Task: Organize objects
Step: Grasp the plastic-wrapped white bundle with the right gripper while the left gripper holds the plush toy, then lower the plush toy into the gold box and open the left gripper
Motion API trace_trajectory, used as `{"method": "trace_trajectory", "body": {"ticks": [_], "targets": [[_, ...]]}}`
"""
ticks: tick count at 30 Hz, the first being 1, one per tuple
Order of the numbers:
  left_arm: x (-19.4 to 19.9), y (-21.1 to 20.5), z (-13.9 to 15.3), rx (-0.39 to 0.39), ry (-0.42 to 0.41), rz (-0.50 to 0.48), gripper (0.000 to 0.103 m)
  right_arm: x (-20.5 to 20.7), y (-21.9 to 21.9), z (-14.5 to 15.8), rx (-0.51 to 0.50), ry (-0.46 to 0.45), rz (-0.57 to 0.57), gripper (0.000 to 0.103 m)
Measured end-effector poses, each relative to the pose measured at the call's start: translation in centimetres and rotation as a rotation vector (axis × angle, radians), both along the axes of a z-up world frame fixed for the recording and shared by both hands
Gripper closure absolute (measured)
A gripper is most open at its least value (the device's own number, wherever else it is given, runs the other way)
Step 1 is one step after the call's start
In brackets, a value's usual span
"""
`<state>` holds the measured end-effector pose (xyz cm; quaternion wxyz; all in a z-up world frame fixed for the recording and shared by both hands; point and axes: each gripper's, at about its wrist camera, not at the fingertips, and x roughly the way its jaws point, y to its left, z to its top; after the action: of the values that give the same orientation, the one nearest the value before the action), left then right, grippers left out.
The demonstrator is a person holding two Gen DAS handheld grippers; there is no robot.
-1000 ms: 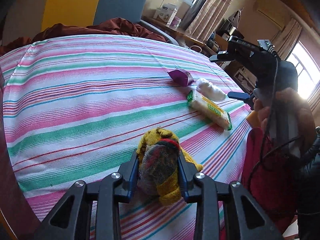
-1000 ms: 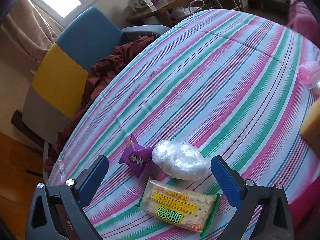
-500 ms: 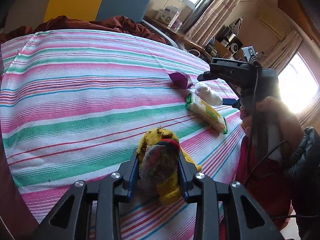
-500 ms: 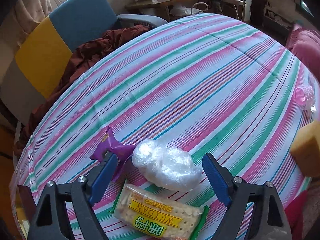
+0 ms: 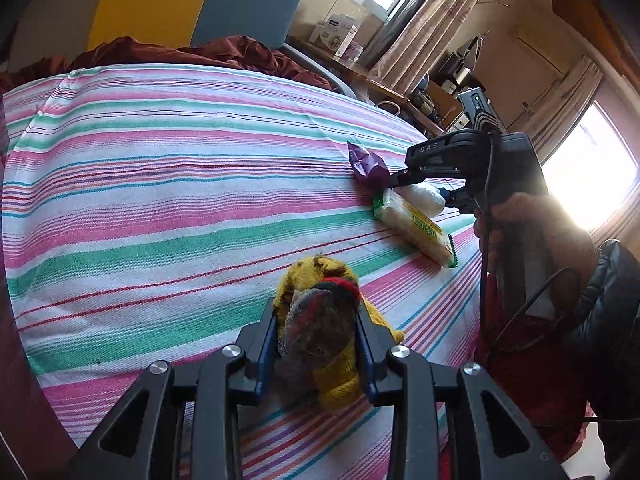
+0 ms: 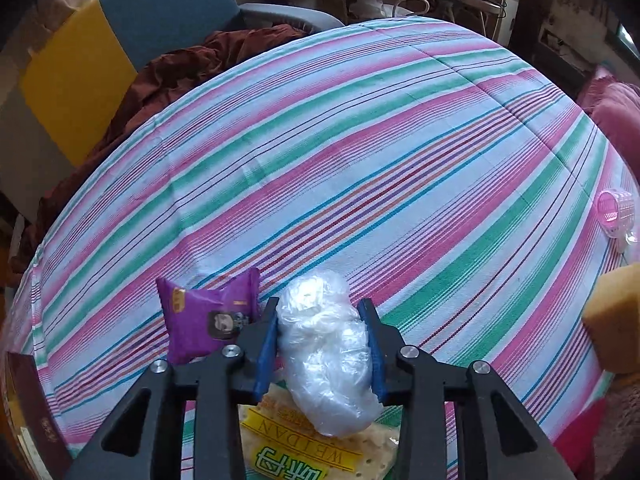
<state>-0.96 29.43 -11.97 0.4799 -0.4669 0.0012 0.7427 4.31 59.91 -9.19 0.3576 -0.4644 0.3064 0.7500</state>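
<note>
Left gripper (image 5: 316,336) clamped on one yellow knitted glove (image 5: 340,376). Right gripper (image 6: 324,340) closing, pads against one clear crumpled plastic bag (image 6: 326,352); one purple snack packet (image 6: 204,320) beside its left finger, one cracker pack (image 6: 288,448) underneath. Striped cloth (image 6: 360,160) ahead open.

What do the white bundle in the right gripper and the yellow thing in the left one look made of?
White bundle: thin translucent plastic film, crumpled and glossy, with highlights on its folds; what is inside cannot be told. Yellow thing: knitted fabric, matte and fuzzy, with visible stitch texture and red and grey yarn, probably a sock or glove.
</note>
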Motion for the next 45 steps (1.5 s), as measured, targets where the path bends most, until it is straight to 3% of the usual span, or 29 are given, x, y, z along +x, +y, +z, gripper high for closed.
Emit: {"method": "trace_trajectory", "body": {"ticks": [11, 17, 26, 31, 35, 45], "targets": [[0.7, 0.1, 0.6, -0.044, 0.038, 0.008, 0.070, -0.1, -0.4, -0.3, 0.028, -0.044, 0.034, 0.065], [1.9, -0.5, 2.3, -0.067, 0.101, -0.003, 0.070, -0.5, -0.5, -0.2, 0.038, -0.061, 0.051, 0.065], [1.3, -4.8, 7.8, 0.019, 0.135, 0.072, 0.070, -1.3, -0.8, -0.5, 0.056, -0.080, 0.066, 0.065], [-2.2, -9.1, 10.8, 0.036, 0.155, 0.185, 0.070, -1.7, -1.3, -0.7, 0.081, -0.103, 0.090, 0.065], [-6.8, -13.5, 12.1, -0.001, 0.184, 0.309, 0.070, -1.8, -1.5, -0.7, 0.086, -0.107, 0.108, 0.065], [-16.4, -20.7, 10.7, -0.132, 0.184, 0.499, 0.070, -1.9, -1.6, -0.6, 0.082, -0.107, 0.119, 0.065]]}}
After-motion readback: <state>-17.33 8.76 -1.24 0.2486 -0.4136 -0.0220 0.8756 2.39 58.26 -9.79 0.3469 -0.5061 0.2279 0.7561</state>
